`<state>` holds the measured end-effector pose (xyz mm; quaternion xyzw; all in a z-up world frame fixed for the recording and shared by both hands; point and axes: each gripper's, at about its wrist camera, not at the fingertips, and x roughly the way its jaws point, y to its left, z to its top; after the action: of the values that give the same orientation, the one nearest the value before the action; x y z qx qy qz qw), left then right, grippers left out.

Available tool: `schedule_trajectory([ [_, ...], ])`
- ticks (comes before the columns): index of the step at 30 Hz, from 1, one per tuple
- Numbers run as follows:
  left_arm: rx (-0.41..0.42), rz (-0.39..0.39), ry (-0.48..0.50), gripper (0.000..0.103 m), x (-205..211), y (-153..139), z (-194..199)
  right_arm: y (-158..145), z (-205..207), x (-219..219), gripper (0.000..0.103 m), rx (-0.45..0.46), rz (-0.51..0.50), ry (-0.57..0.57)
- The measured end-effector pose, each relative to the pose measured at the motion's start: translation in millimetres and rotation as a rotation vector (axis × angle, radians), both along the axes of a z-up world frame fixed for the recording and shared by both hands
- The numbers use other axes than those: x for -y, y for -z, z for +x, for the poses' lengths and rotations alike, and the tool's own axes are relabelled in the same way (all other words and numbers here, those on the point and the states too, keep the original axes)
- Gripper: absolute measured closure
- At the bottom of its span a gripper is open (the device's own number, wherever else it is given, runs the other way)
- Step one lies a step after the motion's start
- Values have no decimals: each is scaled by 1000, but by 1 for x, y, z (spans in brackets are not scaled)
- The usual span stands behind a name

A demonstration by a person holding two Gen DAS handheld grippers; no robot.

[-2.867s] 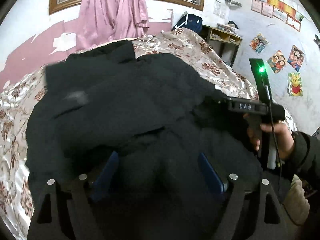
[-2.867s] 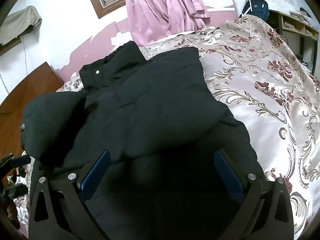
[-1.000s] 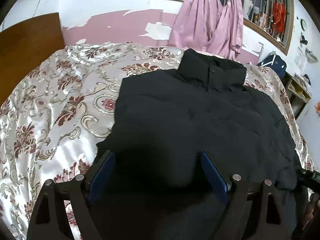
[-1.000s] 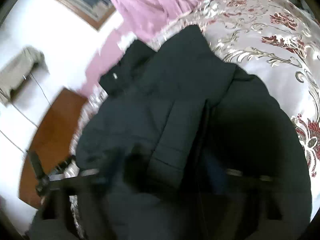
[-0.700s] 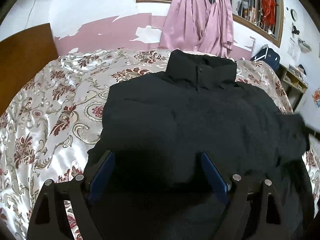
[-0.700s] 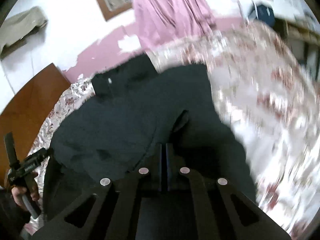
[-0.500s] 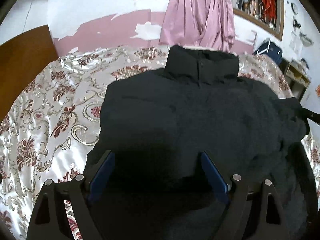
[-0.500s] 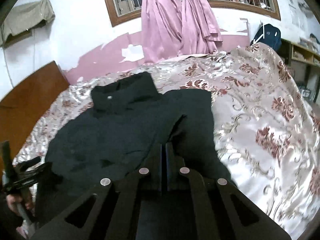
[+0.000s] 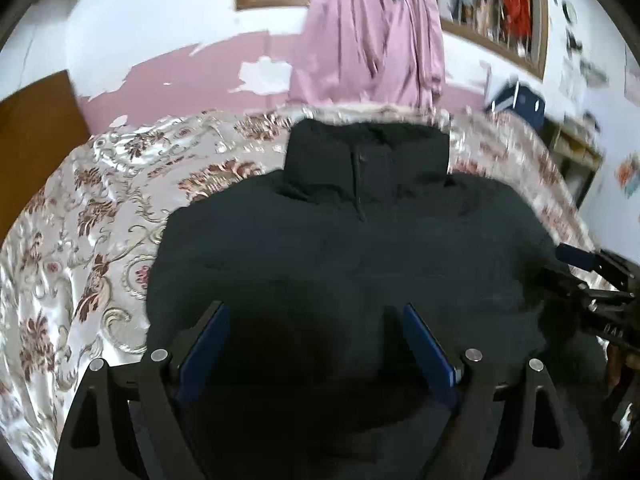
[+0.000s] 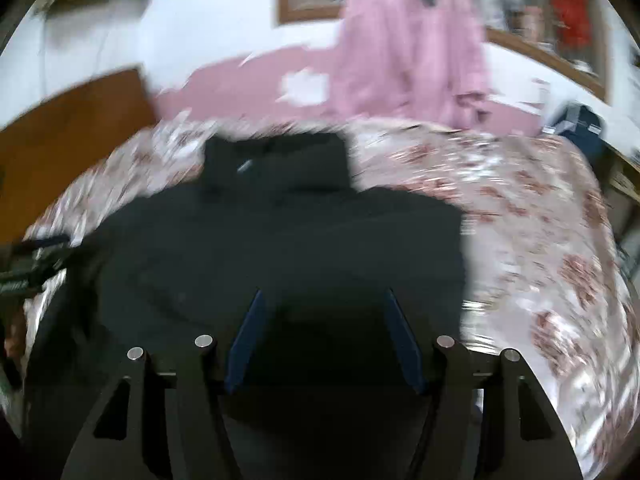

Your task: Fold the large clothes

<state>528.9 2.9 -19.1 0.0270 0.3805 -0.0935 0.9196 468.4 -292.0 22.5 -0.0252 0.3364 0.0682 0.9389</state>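
Note:
A black puffer jacket (image 9: 360, 248) lies flat on the bed, collar (image 9: 366, 152) towards the wall and sleeves folded in. My left gripper (image 9: 312, 312) hovers over its lower part, blue pads wide apart, open with nothing pinched. My right gripper (image 10: 323, 296) hangs above the jacket (image 10: 280, 248) near its hem; its jaws are opening and only the coat's surface shows below them. In the left wrist view the right gripper (image 9: 592, 280) sits at the jacket's right edge. The right wrist view, which is blurred, shows the left gripper (image 10: 36, 256) at the coat's left edge.
A floral satin bedspread (image 9: 80, 220) covers the bed on both sides of the jacket. A wooden headboard (image 9: 36, 128) stands at the left. Pink curtains (image 9: 372, 40) hang on the wall behind, with a dark bag (image 9: 520, 100) and shelves at the far right.
The right gripper, shut half a second ago, now has its pads apart and has risen over the jacket. The left gripper has slid sideways, bringing the jacket to the centre of its view.

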Motion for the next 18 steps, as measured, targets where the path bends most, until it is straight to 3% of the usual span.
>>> schedule_trajectory([
  [4,-85,76,55,16,14,28,11,31,27,-22,46,-110,-46,-52],
  [8,-64,90,102,16,14,46,4,55,40,-11,46,-180,22,-75],
  [11,-61,97,114,16,15,55,-1,66,34,-7,45,-162,63,-100],
  [18,-68,118,102,16,19,67,4,81,31,-12,45,-128,20,-96],
])
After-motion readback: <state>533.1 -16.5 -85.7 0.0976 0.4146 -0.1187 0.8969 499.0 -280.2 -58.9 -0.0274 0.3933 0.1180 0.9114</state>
